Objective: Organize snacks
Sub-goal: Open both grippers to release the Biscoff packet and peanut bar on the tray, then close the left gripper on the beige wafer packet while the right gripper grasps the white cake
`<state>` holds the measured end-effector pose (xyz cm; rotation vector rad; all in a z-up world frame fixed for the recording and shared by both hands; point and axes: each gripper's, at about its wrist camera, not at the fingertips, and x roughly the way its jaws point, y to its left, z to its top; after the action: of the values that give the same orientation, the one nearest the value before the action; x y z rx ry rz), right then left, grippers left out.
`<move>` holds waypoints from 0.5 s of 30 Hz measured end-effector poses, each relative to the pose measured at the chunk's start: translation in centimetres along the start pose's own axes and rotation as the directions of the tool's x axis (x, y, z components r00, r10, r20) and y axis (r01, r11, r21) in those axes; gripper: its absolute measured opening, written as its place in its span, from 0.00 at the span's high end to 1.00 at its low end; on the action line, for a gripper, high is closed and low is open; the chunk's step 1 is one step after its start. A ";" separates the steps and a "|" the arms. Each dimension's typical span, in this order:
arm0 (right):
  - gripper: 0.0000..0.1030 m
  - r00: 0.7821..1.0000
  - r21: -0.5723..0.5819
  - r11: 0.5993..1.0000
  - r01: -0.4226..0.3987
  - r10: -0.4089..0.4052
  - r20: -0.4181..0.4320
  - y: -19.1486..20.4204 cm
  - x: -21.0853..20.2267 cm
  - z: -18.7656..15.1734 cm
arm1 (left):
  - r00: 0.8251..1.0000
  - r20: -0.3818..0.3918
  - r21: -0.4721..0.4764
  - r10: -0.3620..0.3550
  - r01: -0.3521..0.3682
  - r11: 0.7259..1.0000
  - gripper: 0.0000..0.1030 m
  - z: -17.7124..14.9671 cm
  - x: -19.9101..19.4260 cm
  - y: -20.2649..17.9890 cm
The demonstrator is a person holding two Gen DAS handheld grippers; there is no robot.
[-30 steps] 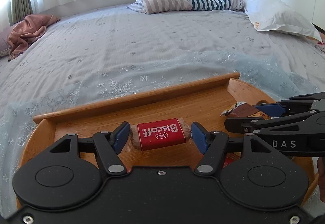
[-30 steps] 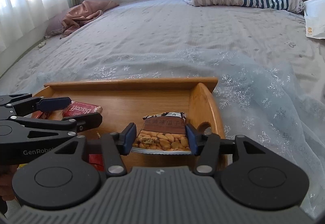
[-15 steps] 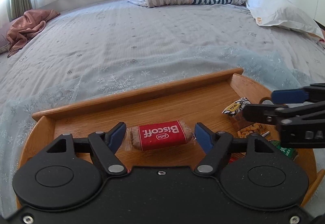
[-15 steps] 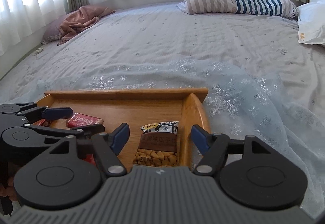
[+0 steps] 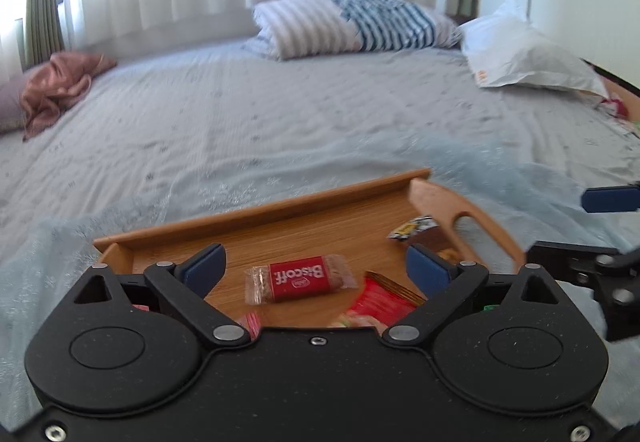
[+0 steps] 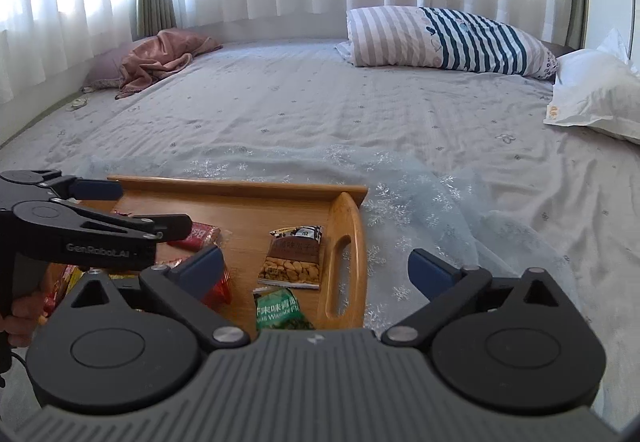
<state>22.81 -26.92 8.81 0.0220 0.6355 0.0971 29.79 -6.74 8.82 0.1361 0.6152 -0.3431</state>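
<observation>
Both grippers, left (image 5: pixel 314 268) and right (image 6: pixel 316 270), have just spread their fingers wide and lifted back empty, leaving the Biscoff (image 5: pixel 298 278) mid-tray (image 5: pixel 280 207) and the peanuts (image 6: pixel 291 262) at its 3 o'clock handle, apparently to sit sorted.

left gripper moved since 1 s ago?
Yes. The left gripper pulled back and up from the Biscoff pack lying on the tray; its jaws have just been opening.
</observation>
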 end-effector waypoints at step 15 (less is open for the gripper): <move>0.00 0.993 0.062 0.995 0.081 -0.076 -0.089 0.5 -7.9 -11.7 | 0.990 0.021 0.139 -0.139 0.135 0.981 0.04 -11.3 -12.5 -6.0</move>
<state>9.48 -27.35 4.10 0.0559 0.7250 0.0010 12.02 -6.41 6.79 0.2207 0.5717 -0.5203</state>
